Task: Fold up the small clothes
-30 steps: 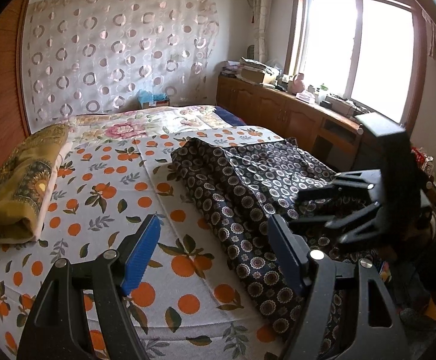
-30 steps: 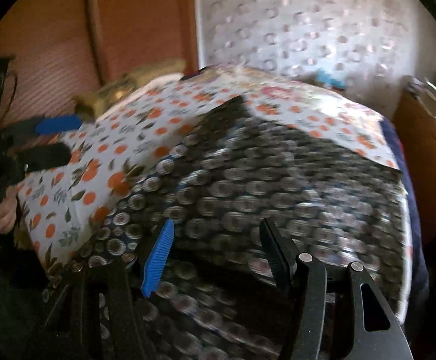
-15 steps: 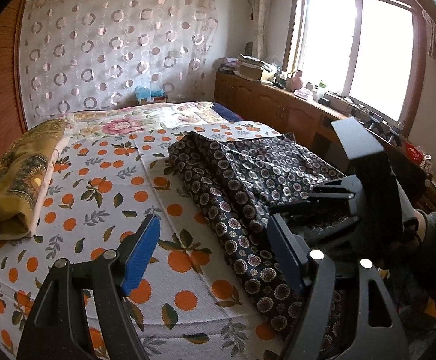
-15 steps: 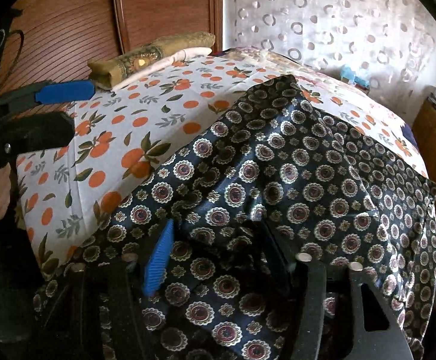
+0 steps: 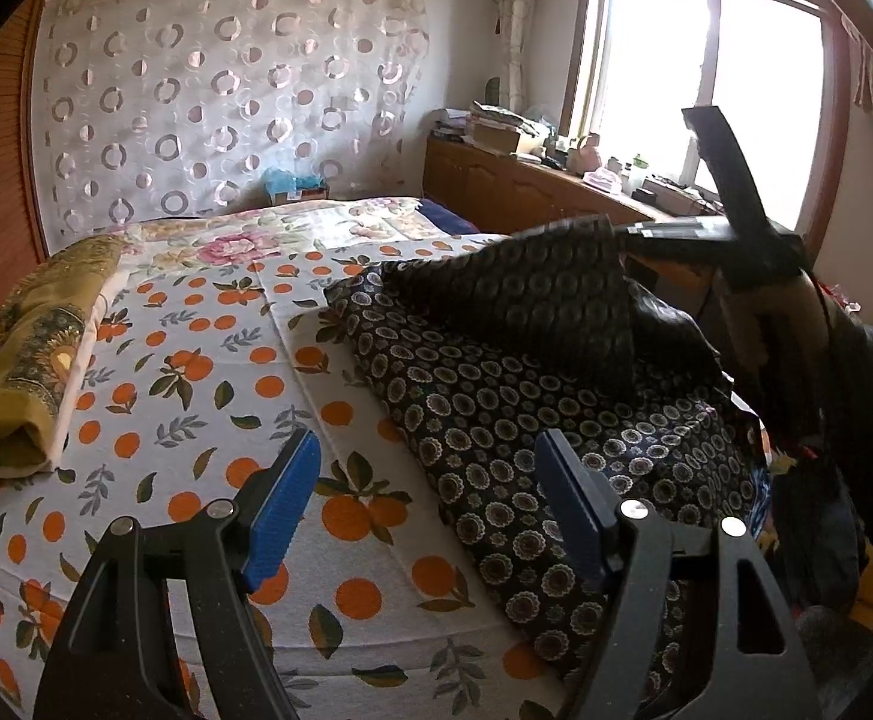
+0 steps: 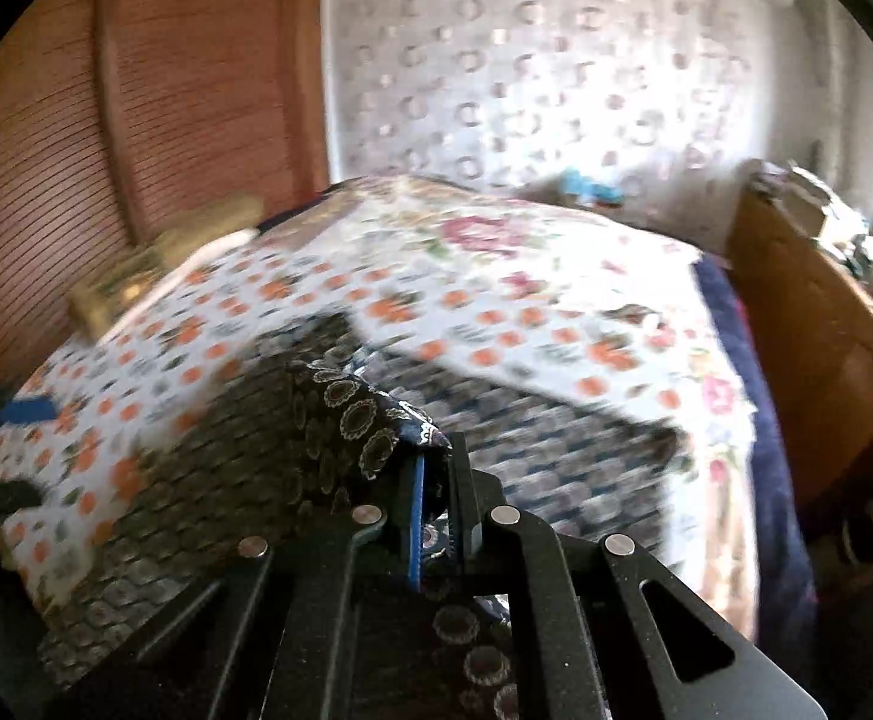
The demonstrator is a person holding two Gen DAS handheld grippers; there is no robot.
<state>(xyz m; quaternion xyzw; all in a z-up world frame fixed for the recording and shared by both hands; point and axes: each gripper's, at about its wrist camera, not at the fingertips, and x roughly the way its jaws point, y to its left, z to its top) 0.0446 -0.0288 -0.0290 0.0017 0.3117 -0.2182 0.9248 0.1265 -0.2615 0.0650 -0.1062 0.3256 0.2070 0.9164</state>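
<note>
A dark navy garment with a ring-flower print (image 5: 496,420) lies along the right side of the bed. My right gripper (image 6: 434,468) is shut on a corner of the garment (image 6: 352,414) and holds it lifted above the bed. In the left wrist view the right gripper (image 5: 622,234) shows at the upper right with the cloth hanging from it. My left gripper (image 5: 427,492) is open and empty, low over the bed's near edge beside the garment.
The bed has an orange-fruit print sheet (image 5: 196,396). A folded olive-gold blanket (image 5: 22,360) lies at its left edge. A wooden cabinet (image 5: 532,186) with clutter runs under the window on the right. A wooden wardrobe (image 6: 136,120) stands left of the curtain.
My right gripper has shut on the garment's corner and lifted it up and towards the far side. The left gripper has stayed open near the bed's edge.
</note>
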